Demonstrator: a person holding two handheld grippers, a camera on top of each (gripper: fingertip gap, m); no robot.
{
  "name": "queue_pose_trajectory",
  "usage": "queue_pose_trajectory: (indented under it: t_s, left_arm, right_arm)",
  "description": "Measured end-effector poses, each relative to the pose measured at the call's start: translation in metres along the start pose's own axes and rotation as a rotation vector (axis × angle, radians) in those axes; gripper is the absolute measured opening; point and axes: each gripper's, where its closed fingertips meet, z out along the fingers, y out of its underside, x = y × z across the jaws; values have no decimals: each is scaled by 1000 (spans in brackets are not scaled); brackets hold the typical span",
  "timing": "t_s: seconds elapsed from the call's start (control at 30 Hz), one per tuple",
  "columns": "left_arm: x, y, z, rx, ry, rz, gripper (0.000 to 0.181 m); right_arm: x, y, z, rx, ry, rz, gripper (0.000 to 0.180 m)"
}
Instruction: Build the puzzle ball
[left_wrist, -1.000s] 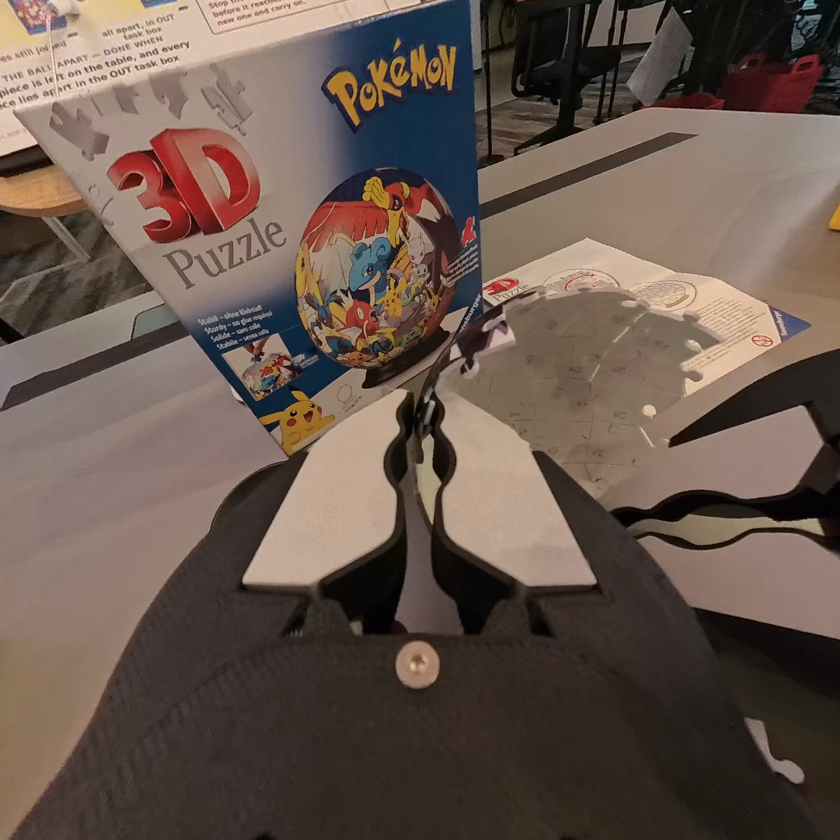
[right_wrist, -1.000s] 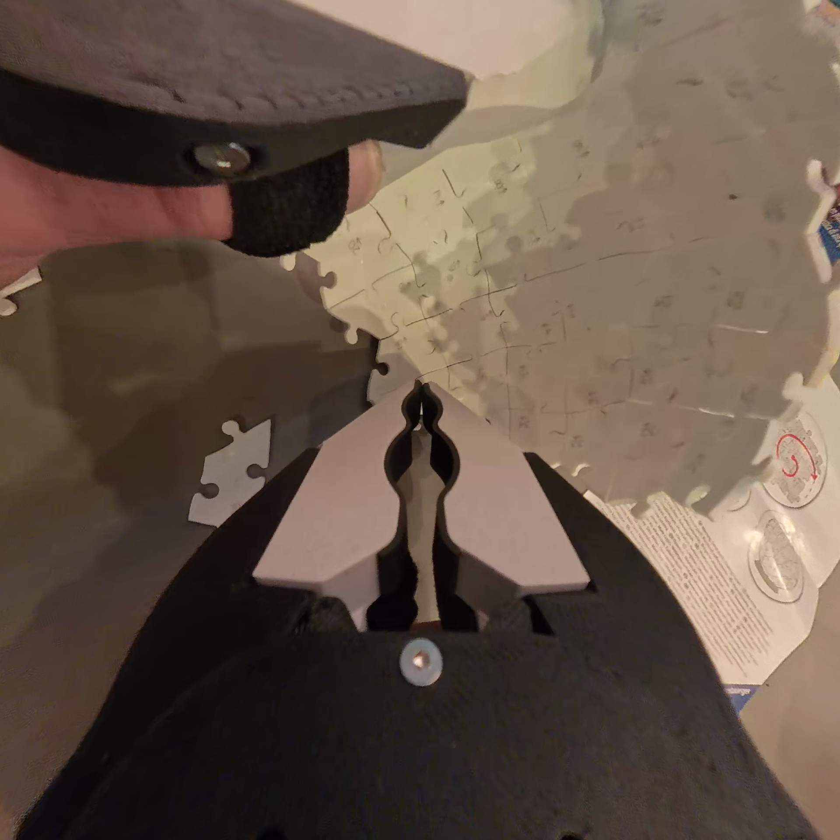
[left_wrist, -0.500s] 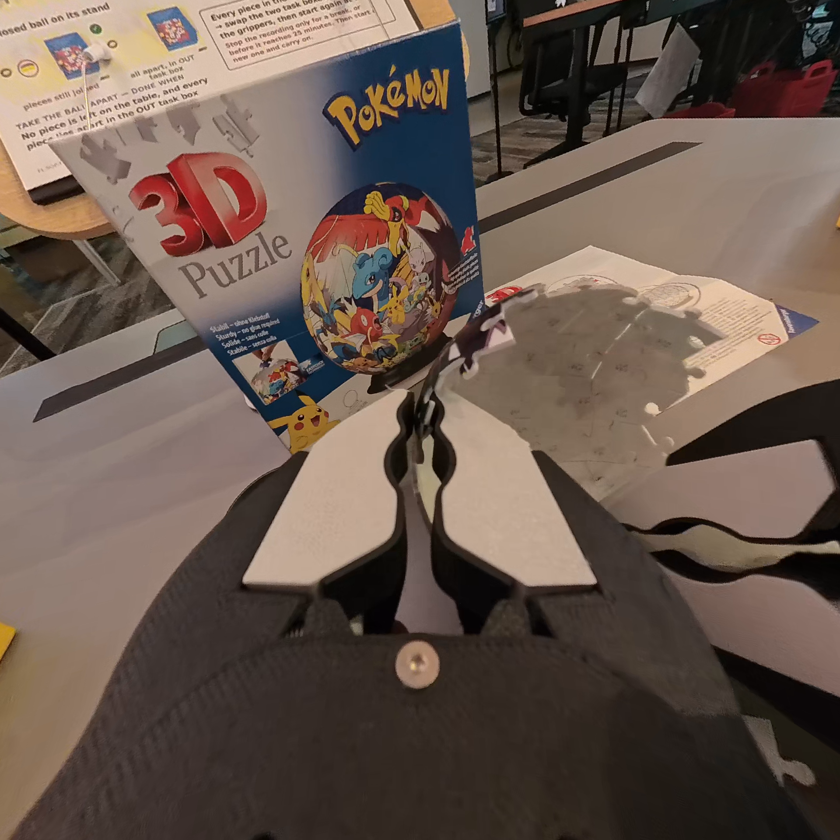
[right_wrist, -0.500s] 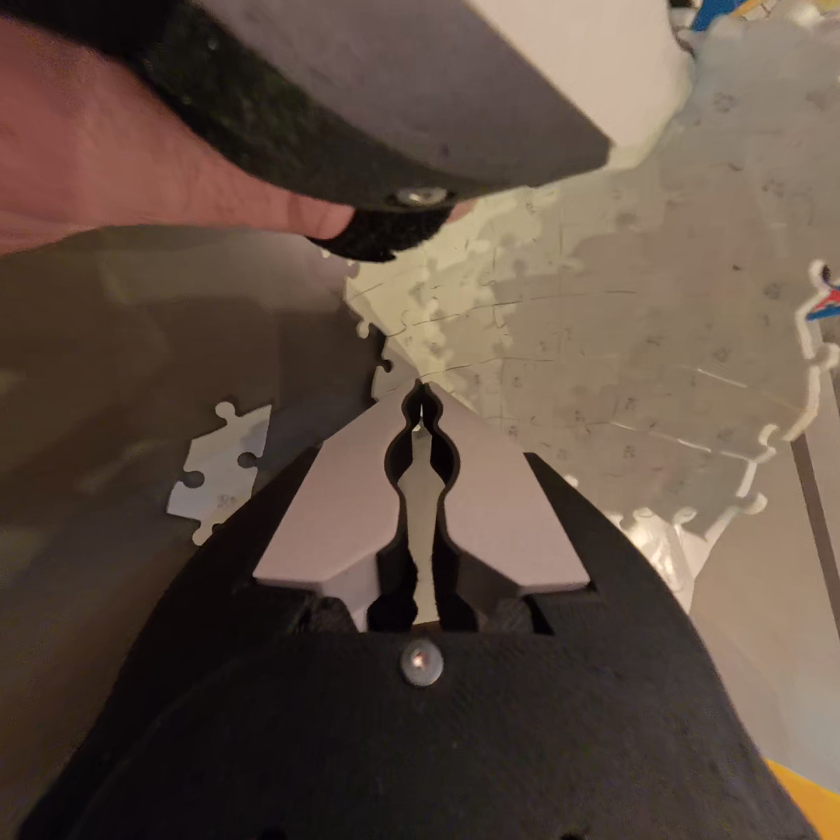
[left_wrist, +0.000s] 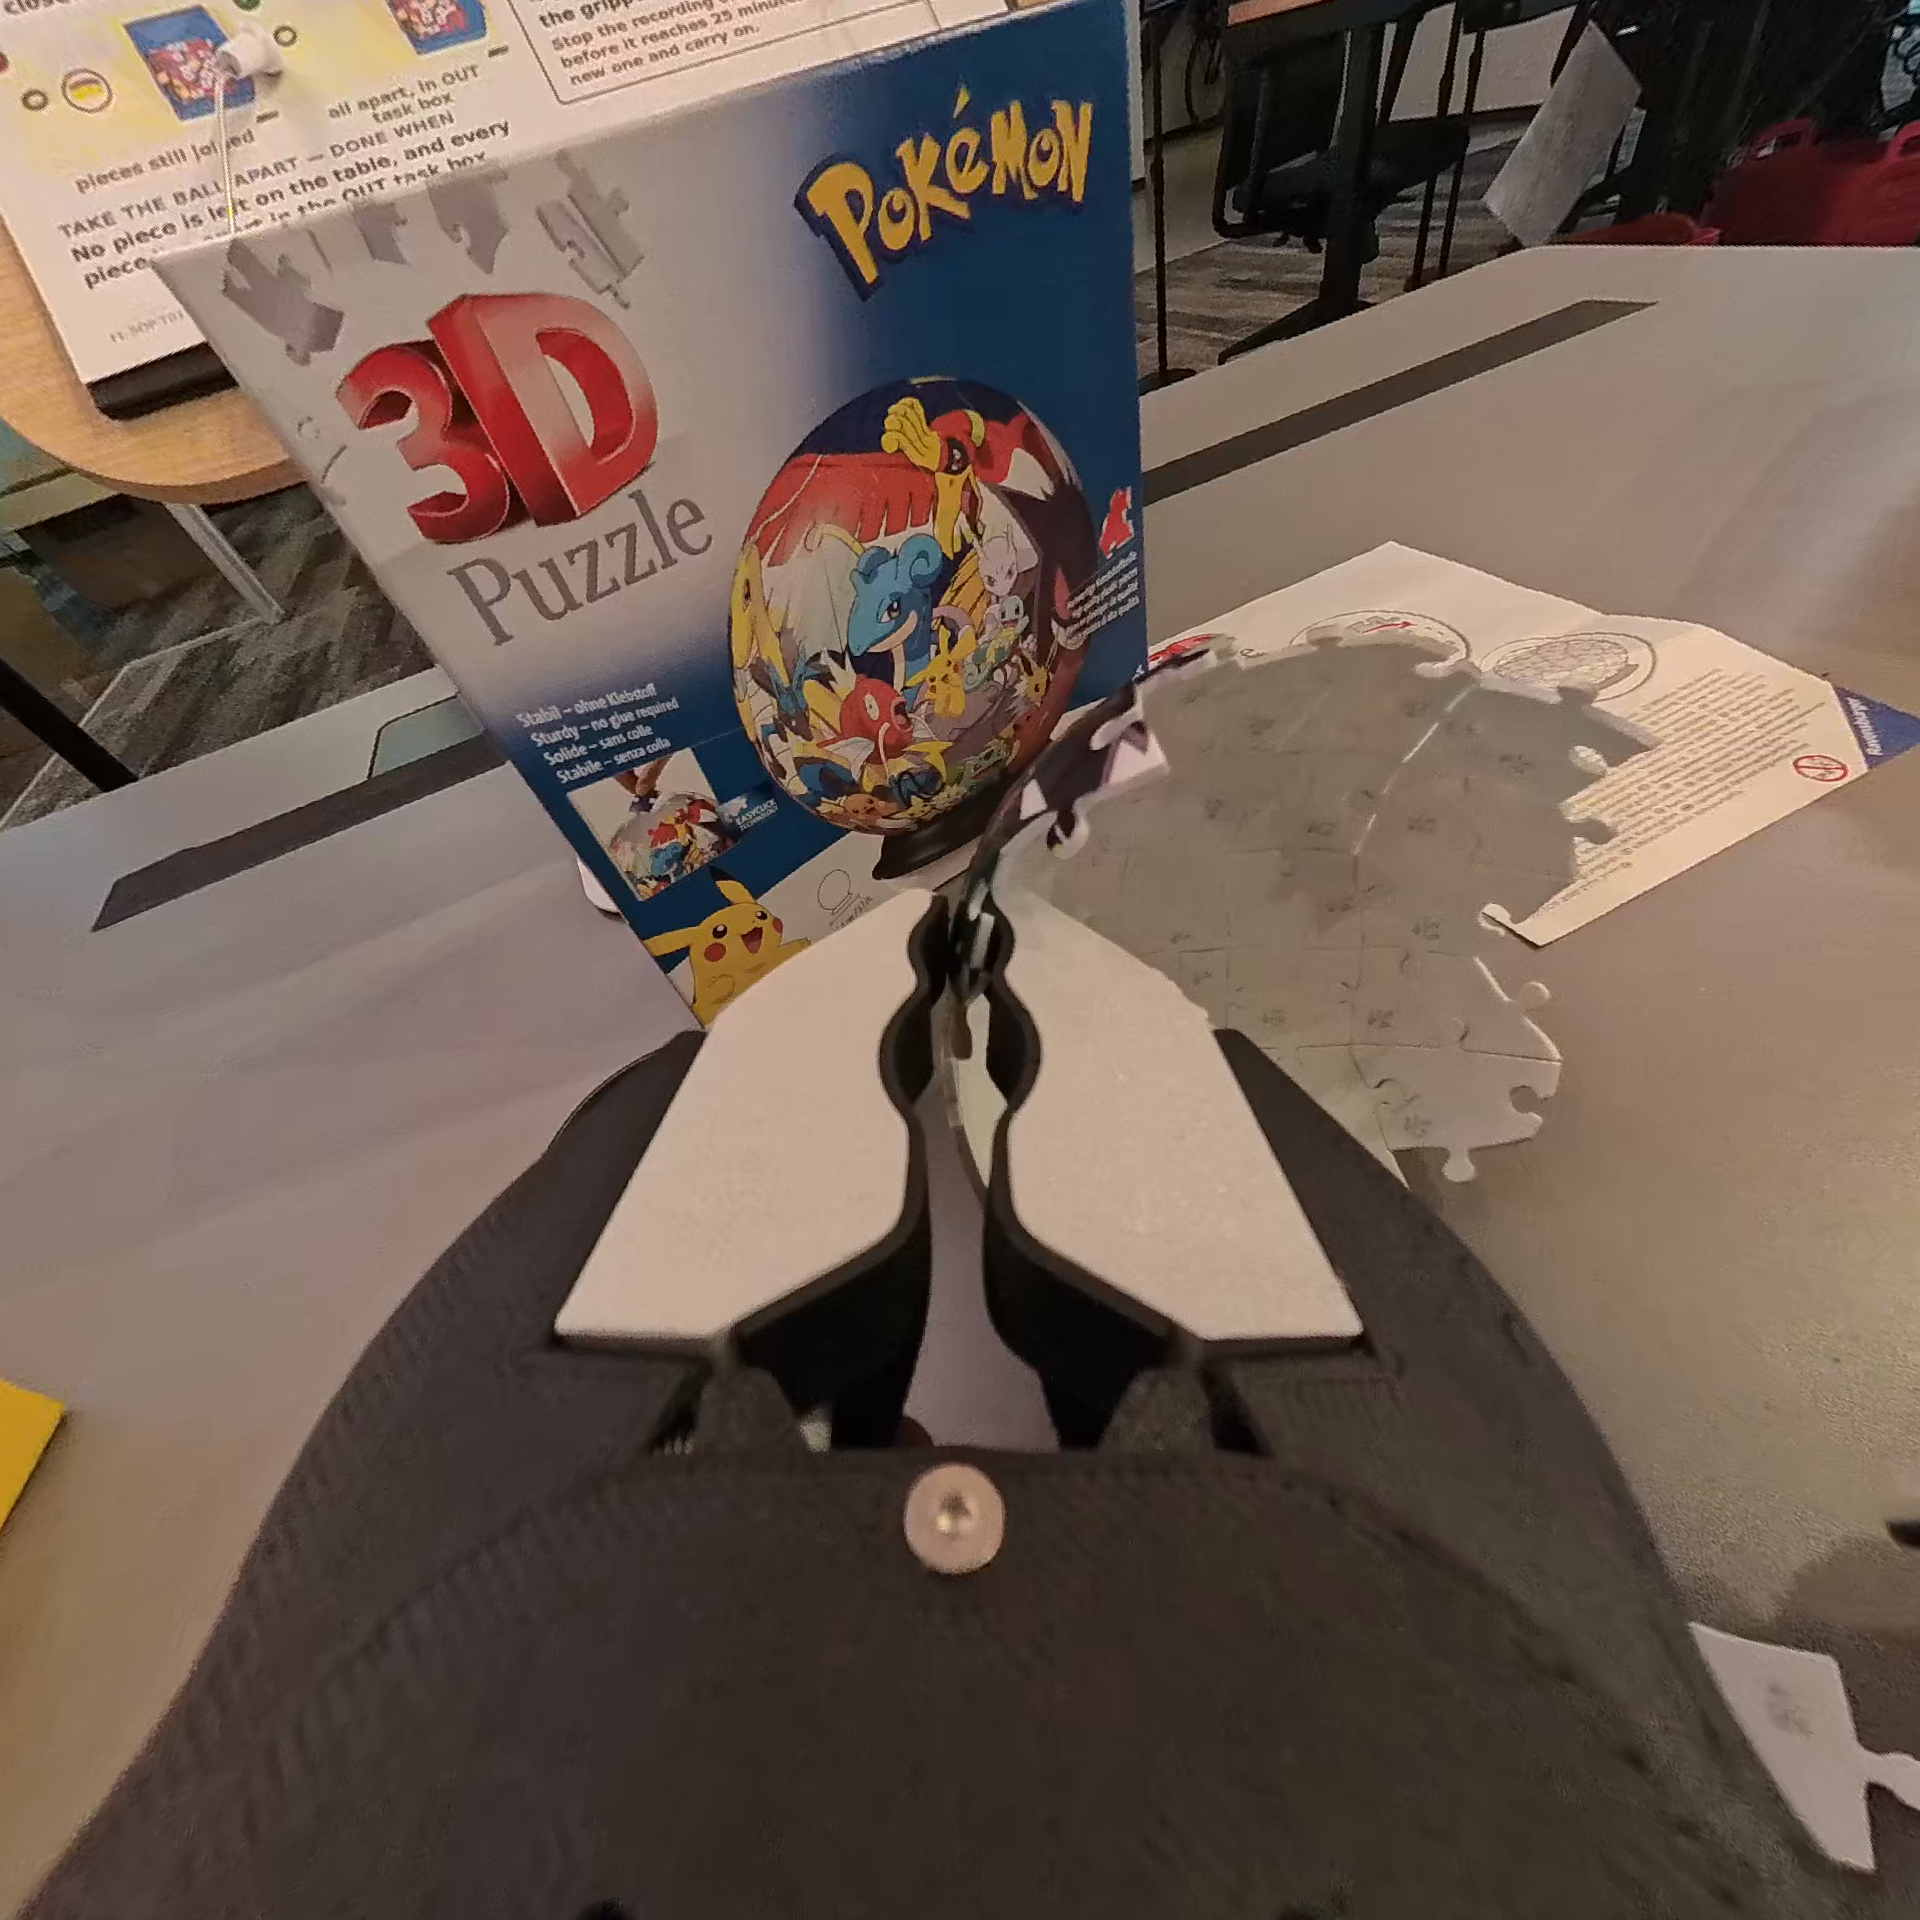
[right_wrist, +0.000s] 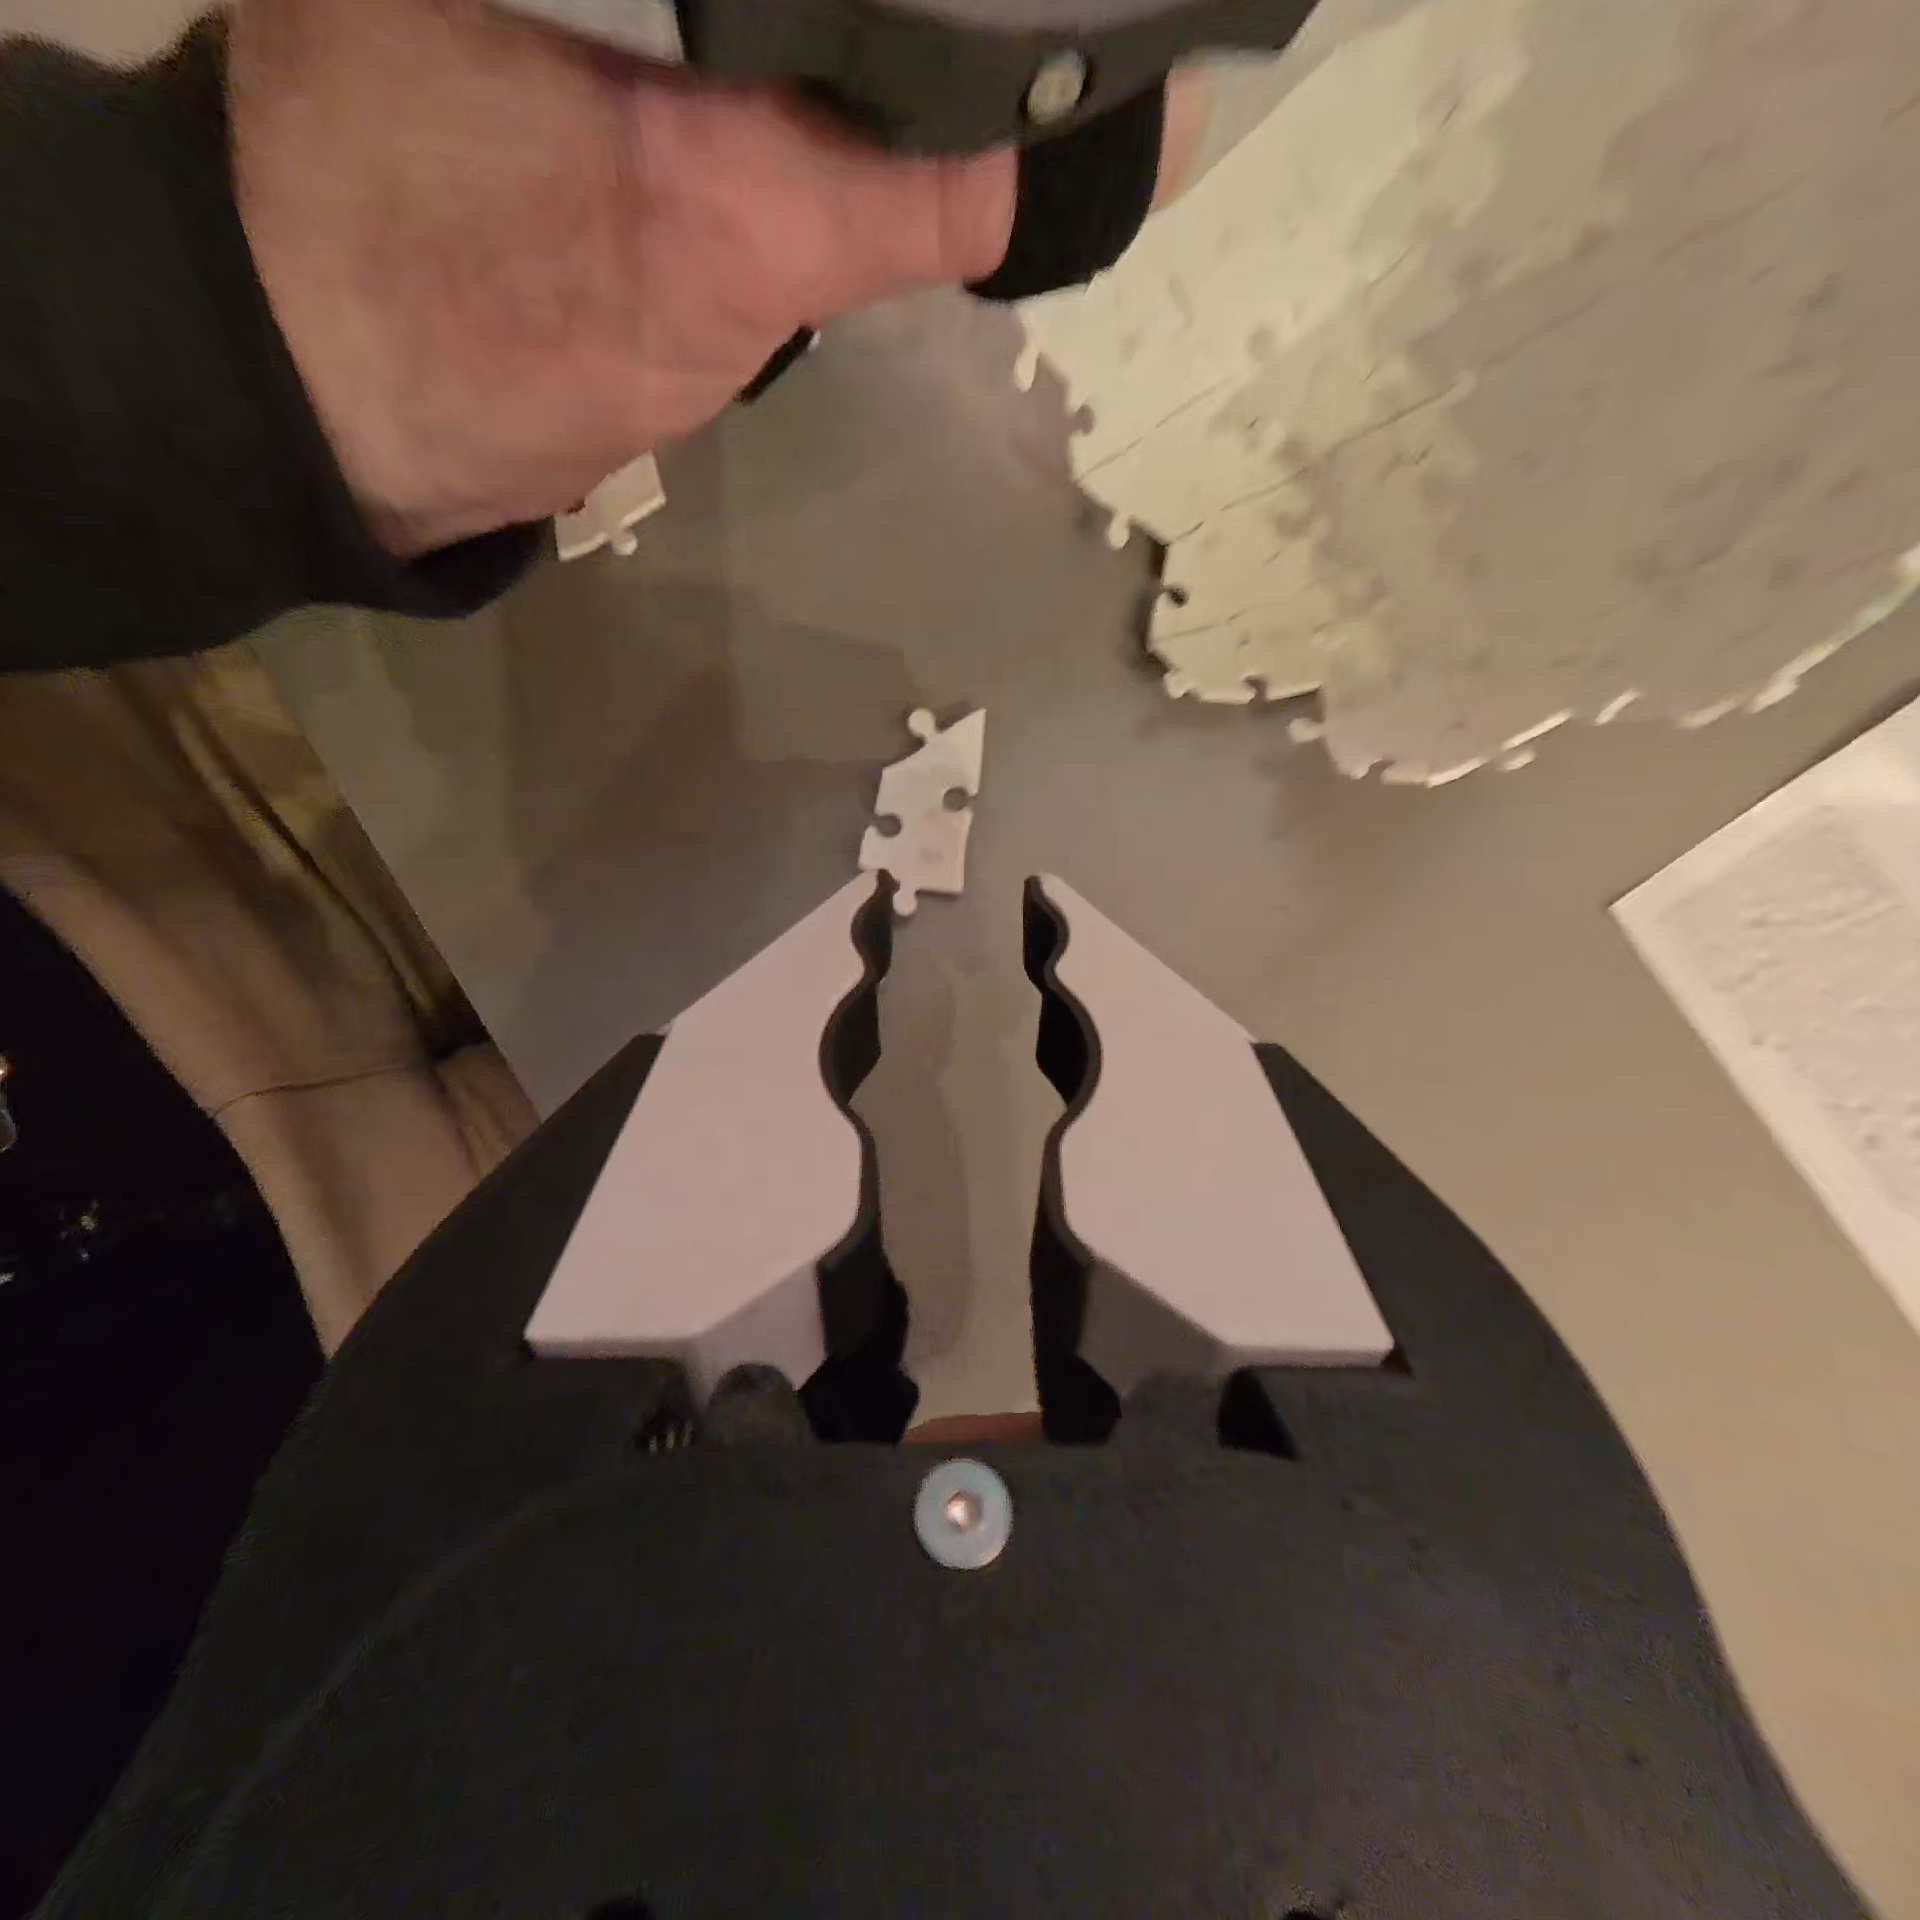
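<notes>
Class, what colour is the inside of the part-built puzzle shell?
Plain pale grey-white; clearest in the left wrist view: puzzle shell.

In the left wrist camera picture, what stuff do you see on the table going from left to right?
Yellow thing at the edge → puzzle box → left gripper holding the curved puzzle shell → instruction sheet.

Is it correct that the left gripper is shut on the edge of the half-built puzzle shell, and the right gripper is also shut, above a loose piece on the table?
Not quite. The right gripper is open, as the right wrist view shows, above the loose piece. The left gripper is indeed shut on the puzzle shell.
</notes>
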Motion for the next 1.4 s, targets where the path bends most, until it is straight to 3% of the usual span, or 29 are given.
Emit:
queue_pose_trajectory:
  t_s: [0.53, 0.7, 1.4]
  left_arm:
    - [-12, 7, 0, -41, 14, -79, 5]
    - [-15, 9, 0, -47, 11, -84, 5]
    - [-16, 3, -2, -45, 65, -17, 6]
  right_arm:
    - [-6, 11, 18, -38, 1, -4, 33]
    - [-8, 8, 21, -30, -15, -5, 15]
    - [3, 12, 16, -47, -14, -93, 14]
